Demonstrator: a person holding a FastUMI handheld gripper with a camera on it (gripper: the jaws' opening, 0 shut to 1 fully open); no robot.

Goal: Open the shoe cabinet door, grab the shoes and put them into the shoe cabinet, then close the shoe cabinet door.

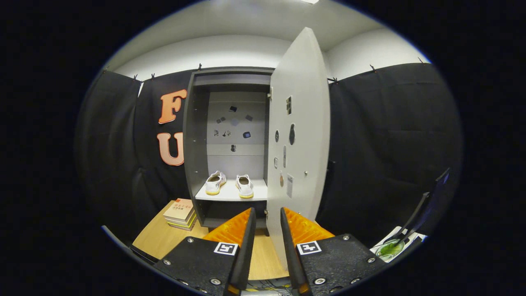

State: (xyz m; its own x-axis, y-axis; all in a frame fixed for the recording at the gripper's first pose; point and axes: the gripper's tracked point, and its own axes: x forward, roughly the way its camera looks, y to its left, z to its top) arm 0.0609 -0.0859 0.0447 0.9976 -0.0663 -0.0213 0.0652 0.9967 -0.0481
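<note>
The shoe cabinet [197,135] stands open with both shoes [229,184] already on its shelf, and its door [302,135], a stiff, light panel swung wide, looks best pushed at its free edge by the empty, slightly parted gripper [267,218] just before it.

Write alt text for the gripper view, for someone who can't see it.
A pair of white shoes sits on a shelf inside the shoe cabinet, whose door stands open to the right. The gripper is open and empty, short of the cabinet, its orange fingers flanking the door's lower edge. A stack of books lies left of the cabinet.
</note>
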